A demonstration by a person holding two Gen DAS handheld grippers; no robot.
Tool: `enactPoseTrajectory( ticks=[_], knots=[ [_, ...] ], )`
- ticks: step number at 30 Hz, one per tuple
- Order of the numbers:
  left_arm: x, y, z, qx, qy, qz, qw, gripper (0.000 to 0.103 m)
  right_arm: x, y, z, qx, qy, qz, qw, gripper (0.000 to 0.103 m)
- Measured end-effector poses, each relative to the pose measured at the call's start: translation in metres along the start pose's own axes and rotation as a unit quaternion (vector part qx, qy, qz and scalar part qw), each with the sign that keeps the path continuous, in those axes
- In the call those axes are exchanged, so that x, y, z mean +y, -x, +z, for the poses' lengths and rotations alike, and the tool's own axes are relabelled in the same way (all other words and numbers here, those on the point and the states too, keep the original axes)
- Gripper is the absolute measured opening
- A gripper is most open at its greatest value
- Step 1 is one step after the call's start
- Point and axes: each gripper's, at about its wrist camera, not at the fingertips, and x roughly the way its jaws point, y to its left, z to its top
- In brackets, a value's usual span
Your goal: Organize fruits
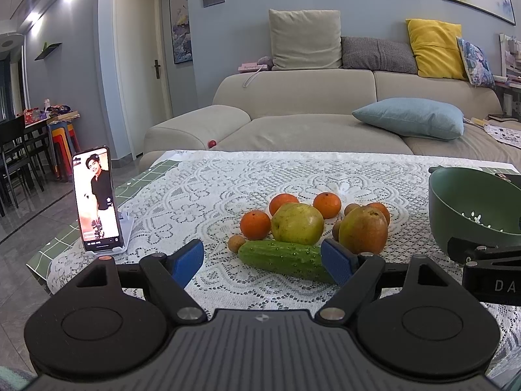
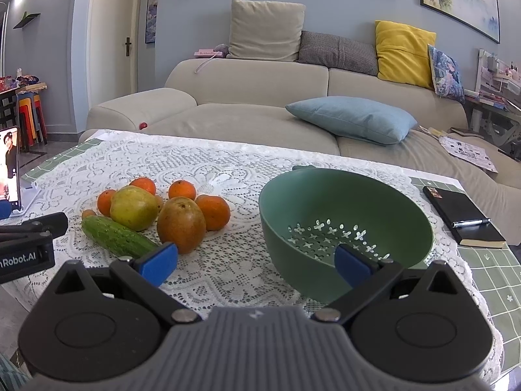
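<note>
Sitting together on the lace tablecloth [image 2: 228, 169], the fruits form one tight heap: a cucumber [image 1: 283, 259] at the near edge, a yellow-green pear [image 1: 298, 223] behind it, a reddish-green mango [image 1: 363, 229] to the right, and several mandarins [image 1: 255, 224] around and behind them. One mandarin is mostly hidden behind the mango in the left wrist view, and a few small brown fruits [image 1: 236, 242] peek out between the bigger ones; what kind they are is hard to tell.

Both tools hover above the cloth, gripping nothing. The left gripper [image 1: 262, 259] has its jaws spread wide, and its right blue pad [image 1: 338, 260] covers the cucumber's near end. The right gripper [image 2: 255, 259] is likewise spread apart, one pad in front of the cucumber's tip, the other in front of the near wall of the green colander bowl [image 2: 325, 182].

That bowl stands empty to the right of the heap, well apart from it; the left wrist view cuts it off at the frame edge. A phone [image 1: 96, 197] on a stand props upright at the left, and a black notebook [image 2: 462, 215] with a pen lies beyond the bowl.
</note>
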Motion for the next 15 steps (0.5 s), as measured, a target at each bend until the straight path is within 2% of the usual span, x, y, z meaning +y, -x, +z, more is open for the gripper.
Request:
enactPoseTrajectory(
  ticks=[15],
  knots=[
    [-0.0018, 0.0, 0.001, 0.001, -0.001, -0.001, 1.0, 0.096, 0.0001, -0.0009, -0.0013, 0.001, 0.001, -0.002, 1.0, 0.099]
  ],
)
